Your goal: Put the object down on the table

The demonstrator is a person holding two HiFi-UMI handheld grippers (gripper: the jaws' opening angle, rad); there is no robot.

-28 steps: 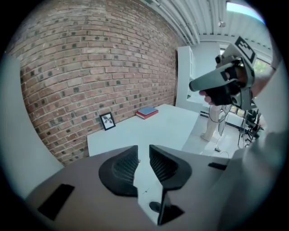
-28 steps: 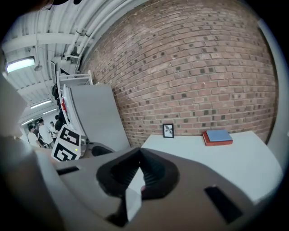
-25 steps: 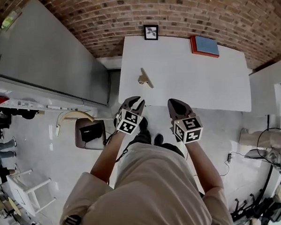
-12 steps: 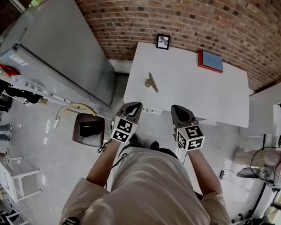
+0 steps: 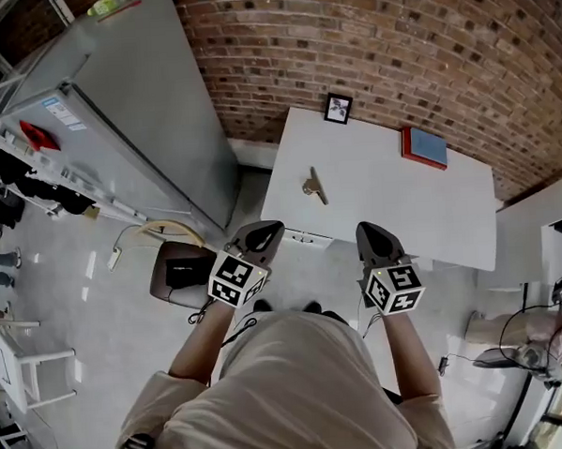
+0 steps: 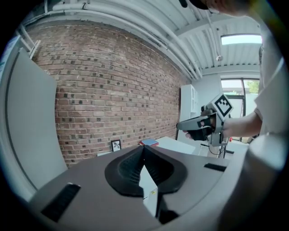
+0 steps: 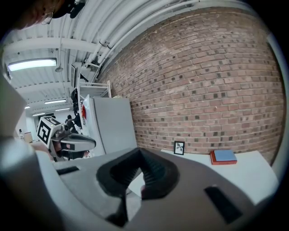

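Note:
A small tan object [image 5: 314, 185] lies on the white table [image 5: 383, 204], left of its middle, with nothing touching it. My left gripper [image 5: 266, 232] hovers at the table's near left corner, jaws shut and empty; in its own view the closed tips [image 6: 143, 150] point toward the brick wall. The right gripper [image 5: 372, 233] hangs over the near edge, also shut with nothing in it, its tips [image 7: 140, 153] meeting. Each gripper shows in the other's view: the right gripper [image 6: 199, 124] and the left gripper [image 7: 67, 142]. Both stand well short of the tan object.
A small framed picture [image 5: 338, 108] stands at the table's far edge against the brick wall. A red and blue book [image 5: 424, 147] lies at the far right. A tall grey cabinet [image 5: 134, 114] stands to the left, with a brown stool [image 5: 178, 274] on the floor.
The head view has pulled back, so the table looks smaller and farther away. Both grippers have sunk in the picture, still side by side. The tan object has stayed where it lay.

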